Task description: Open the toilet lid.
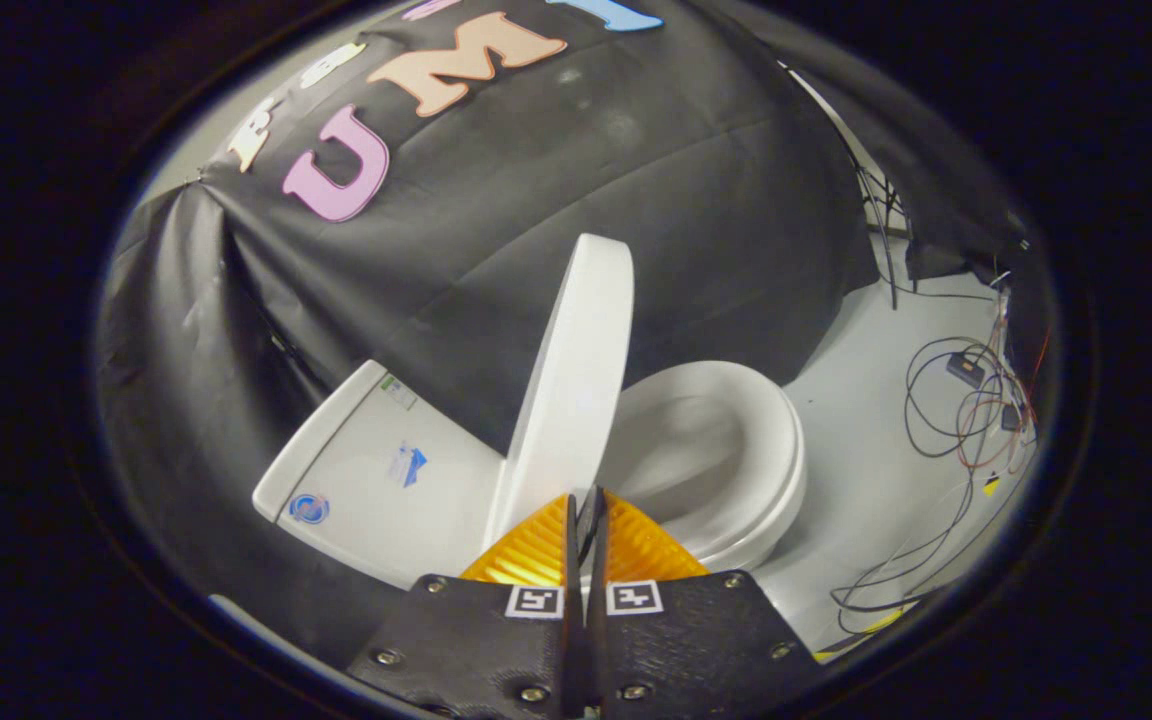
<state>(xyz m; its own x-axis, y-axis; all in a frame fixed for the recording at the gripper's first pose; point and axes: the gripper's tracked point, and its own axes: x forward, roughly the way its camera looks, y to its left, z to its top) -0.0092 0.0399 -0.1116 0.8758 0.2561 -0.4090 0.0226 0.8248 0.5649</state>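
Glossy plastic lid [576, 380], matt cloth wall [636, 200]

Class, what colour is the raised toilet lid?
White, plain; the gripper view shows the lid just ahead of the shut hand-held gripper.

Lid [576, 370] white, plain. Seat [736, 440] and bowl white too. Tank [376, 460] white, with one blue round sticker, one blue-and-white sticker, one small greenish label. Wall cloth [536, 220] black, matte, creased. Floor [866, 440] pale grey-white. Cables [946, 420] black, some red, with small black boxes. Gripper [586, 500] shut, black-and-white square markers on its body.
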